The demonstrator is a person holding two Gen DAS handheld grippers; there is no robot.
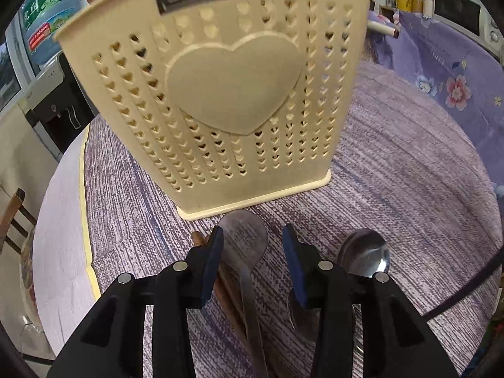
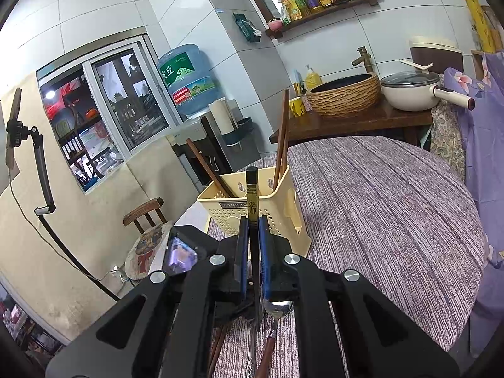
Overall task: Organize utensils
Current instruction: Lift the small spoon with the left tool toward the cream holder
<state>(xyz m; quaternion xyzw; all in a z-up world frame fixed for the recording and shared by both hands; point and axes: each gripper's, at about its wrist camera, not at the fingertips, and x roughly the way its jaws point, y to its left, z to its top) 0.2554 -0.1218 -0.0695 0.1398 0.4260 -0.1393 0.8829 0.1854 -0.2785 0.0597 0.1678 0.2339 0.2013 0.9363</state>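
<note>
My left gripper point(image 1: 252, 239) has its jaws partly open over a spoon point(image 1: 244, 239) on the table point(image 1: 393, 189), gripping nothing. My right gripper point(image 2: 251, 231) is clamped on a dark chopstick point(image 2: 252, 195), before the basket point(image 2: 252, 211) holding brown chopsticks point(image 2: 282, 138).

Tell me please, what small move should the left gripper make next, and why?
Probably lower the left gripper and close on the steel spoon. Its jaws are open, the spoon's bowl lies between them on the tablecloth, not yet gripped, and the cream holder stands just beyond. The right gripper already holds a black chopstick.
</note>
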